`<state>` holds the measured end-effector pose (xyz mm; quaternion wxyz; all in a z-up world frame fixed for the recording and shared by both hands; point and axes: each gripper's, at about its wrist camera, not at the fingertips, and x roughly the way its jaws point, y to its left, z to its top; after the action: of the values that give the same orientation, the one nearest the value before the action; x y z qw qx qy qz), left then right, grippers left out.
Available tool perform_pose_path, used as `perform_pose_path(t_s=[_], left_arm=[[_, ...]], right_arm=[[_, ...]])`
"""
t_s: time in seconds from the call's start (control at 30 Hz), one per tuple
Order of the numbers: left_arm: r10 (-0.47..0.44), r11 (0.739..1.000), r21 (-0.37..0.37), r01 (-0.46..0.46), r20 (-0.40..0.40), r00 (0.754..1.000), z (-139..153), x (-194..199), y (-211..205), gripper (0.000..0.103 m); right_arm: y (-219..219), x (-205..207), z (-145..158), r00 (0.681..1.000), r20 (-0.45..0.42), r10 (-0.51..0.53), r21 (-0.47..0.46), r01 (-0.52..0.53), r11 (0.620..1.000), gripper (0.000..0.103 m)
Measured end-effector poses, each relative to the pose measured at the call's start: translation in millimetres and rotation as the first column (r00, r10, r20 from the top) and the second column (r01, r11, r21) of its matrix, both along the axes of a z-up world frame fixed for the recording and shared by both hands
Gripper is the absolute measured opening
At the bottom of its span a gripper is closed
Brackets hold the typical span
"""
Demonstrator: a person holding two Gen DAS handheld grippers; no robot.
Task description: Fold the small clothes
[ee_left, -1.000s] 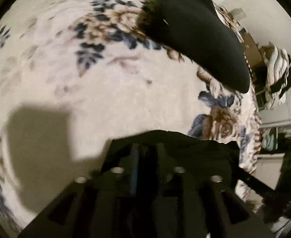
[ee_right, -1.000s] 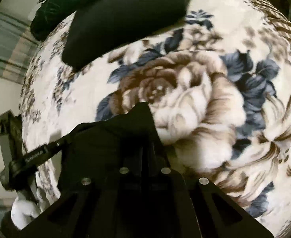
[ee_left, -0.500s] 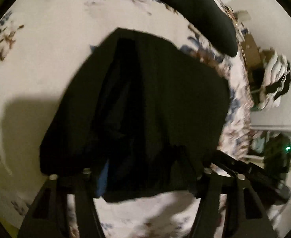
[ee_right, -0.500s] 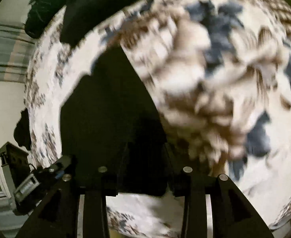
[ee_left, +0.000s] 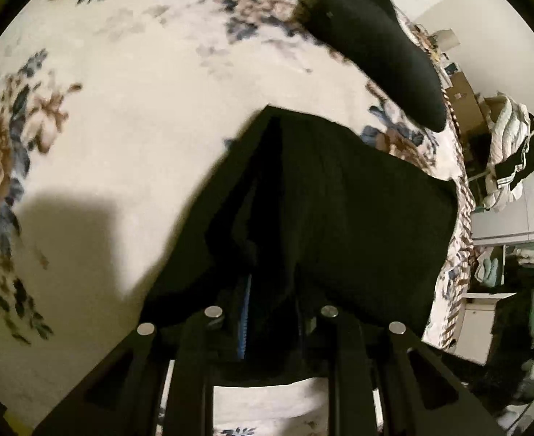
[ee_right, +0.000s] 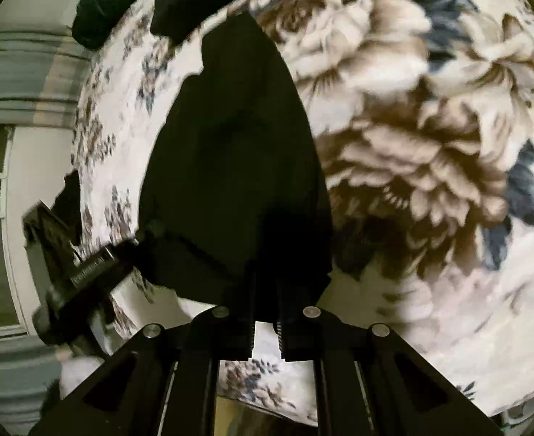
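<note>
Both tongs, left [ee_left: 270, 312] and right [ee_right: 267, 312], having just closed, pinch the black garment's [ee_left: 339, 210] near edge on the floral bedspread [ee_left: 139, 127], ready for folding.

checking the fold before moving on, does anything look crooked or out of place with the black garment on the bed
Nothing is spilled or damaged. The small black fabric garment lies on the cream floral blanket with its far edge running slantwise and a loose fold down its left side. Both grippers' jaws have just been closing on its near edge, so it is mid-fold, not finished.
</note>
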<state>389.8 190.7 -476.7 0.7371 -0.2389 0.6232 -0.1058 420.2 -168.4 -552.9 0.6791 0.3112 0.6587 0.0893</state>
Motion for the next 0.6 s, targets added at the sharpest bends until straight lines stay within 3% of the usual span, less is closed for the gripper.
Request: perform_pose_path(t_s=[0.13,0.2,0.27,0.33,0.5,0.6], left_arm=[[0.002,0.995,-0.096,-0.008,-0.067,0.998,-2.9,-3.4,2.9,0.028],[0.035,0.983,-0.177,-0.052,-0.095,0.995,2.8,-10.0,10.9,0.058],[0.083,0.965,-0.238,-0.107,-0.108,0.991,6.8,-16.1,17.6,0.078],[0.096,0.953,-0.278,-0.124,-0.112,0.989,6.4,-18.2,15.8,0.078],[-0.02,0.994,-0.113,0.01,-0.09,0.996,-12.7,-3.7,-23.6,0.078],[-0.092,0.987,-0.131,0.089,-0.018,0.996,-9.7,-2.0,-50.7,0.073]], right_arm=[[10.3,0.6,-11.8,0.995,-0.017,0.102,-0.097,-0.103,0.99,0.014],[5.5,-1.6,-9.4,0.996,-0.018,0.082,-0.075,-0.083,0.994,0.02],[-5.6,-6.8,-5.8,0.999,-0.012,0.044,-0.047,-0.044,0.998,0.029],[-15.9,-11.7,-4.5,1.0,0.001,-0.008,-0.004,0.008,1.0,0.037],[-29.3,-14.1,-19.7,0.996,-0.037,-0.086,0.034,0.088,0.996,0.037],[-22.6,-7.4,-25.3,0.996,-0.035,-0.08,0.013,0.08,0.997,0.037]])
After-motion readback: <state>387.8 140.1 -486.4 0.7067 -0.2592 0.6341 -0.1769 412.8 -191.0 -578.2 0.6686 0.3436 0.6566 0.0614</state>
